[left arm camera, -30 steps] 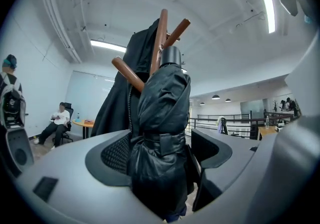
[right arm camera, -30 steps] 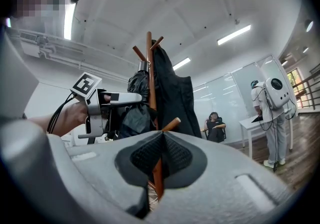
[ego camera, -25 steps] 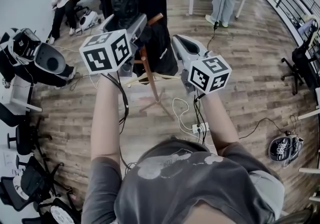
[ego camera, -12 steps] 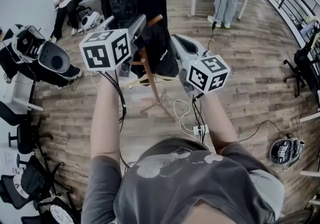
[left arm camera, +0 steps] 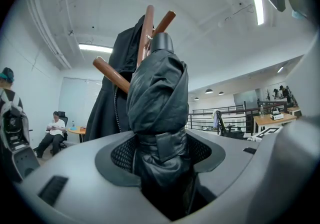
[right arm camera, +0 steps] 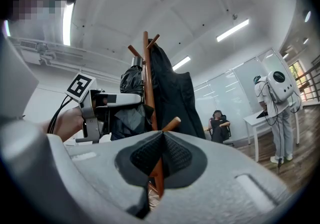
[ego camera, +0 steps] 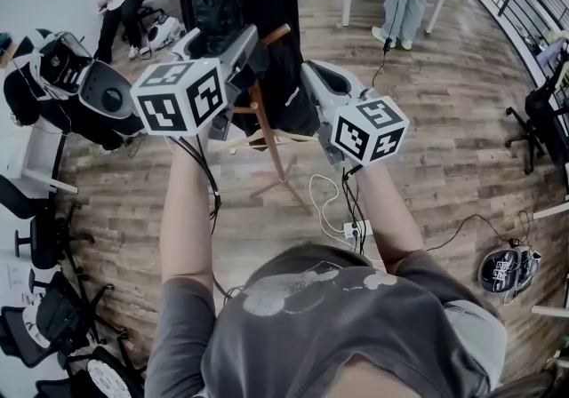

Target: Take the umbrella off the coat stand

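Risk, as we judge it: the folded umbrella (left arm camera: 157, 98), which hangs upright against the stand (left arm camera: 145, 28) beside a peg (left arm camera: 112, 74) and the coat (left arm camera: 106, 110), may slide through a grip on slick fabric. It may also catch the peg on lifting and rock the stand. Left hand-held gripper (left arm camera: 160, 144): jaws have just been closing and now press the umbrella's wrapped body. Right hand-held gripper (right arm camera: 161, 140): jaws together, holding nothing, close to the stand's pole.
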`<state>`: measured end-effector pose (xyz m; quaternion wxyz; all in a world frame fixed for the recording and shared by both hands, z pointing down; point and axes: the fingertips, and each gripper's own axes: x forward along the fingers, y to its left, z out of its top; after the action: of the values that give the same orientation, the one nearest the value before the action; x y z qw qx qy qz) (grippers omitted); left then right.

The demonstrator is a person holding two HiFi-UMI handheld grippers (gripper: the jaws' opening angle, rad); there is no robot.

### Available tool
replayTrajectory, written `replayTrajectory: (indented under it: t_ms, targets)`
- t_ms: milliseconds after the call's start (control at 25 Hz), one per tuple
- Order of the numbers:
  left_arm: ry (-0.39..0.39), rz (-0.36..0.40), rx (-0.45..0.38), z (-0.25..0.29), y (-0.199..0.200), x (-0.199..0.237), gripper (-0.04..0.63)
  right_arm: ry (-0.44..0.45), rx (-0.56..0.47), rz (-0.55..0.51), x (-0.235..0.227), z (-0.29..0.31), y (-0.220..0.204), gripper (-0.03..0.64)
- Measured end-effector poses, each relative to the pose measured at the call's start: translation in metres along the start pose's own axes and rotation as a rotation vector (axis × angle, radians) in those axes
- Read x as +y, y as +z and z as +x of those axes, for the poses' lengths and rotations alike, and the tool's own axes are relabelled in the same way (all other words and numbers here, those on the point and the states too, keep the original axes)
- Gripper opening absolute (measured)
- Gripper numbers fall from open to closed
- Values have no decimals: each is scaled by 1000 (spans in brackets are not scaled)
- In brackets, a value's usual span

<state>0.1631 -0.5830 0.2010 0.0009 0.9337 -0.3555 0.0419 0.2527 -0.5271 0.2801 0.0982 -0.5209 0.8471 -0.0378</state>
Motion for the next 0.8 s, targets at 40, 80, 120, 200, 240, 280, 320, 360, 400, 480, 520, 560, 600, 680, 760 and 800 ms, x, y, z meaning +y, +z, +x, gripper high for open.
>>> replayTrajectory:
  t_ms: [40, 80, 120, 200, 240, 280, 320, 360, 400, 480, 520, 560, 600, 680, 760, 800]
  targets:
    - [-4, -1, -7, 0, 2, -1, 273, 2, 2, 0, 0, 1, -1, -2]
    - [-8, 3, -12, 0, 4, -3, 273, 5, 4, 0, 0, 1, -1, -2]
    - [-10, 11, -17, -2, 7, -5, 273, 8, 4, -1, 2, 0, -1, -2]
    - [-21, 22, -31, -7, 12, -10, 273, 12, 3, -5, 6, -2, -1, -2]
    - [-29, 23, -39, -10, 15, -13, 273, 13, 2, -7, 7, -3, -1, -2]
    - [-36, 22, -47, -12, 18, -14, 273, 13, -1, -8, 8, -4, 0, -2]
    - [-42, 23, -53, -12, 21, -16, 273, 13, -4, -8, 8, -4, 1, -2]
    - [-45, 27, -58, -13, 24, -17, 273, 14, -6, -8, 7, -4, 2, -2]
    - [-48, 31, -61, -13, 26, -19, 273, 14, -8, -8, 8, -4, 3, -2]
    - [-55, 40, -69, -16, 29, -22, 273, 16, -10, -11, 10, -4, 5, -2]
    - [-59, 43, -75, -17, 31, -24, 273, 16, -11, -13, 11, -5, 5, -2]
    - [-65, 44, -83, -20, 33, -27, 273, 16, -13, -14, 13, -6, 6, -2]
    - [-73, 42, -91, -23, 35, -29, 273, 14, -15, -15, 14, -7, 6, -2]
    - [-90, 36, -109, -30, 39, -33, 273, 5, -22, -12, 17, -8, 8, -2]
    - [-112, 41, -122, -39, 41, -38, 273, -8, -29, -2, 20, -9, 8, -2]
    - [-126, 48, -123, -43, 41, -41, 273, -13, -31, 2, 22, -10, 8, -2]
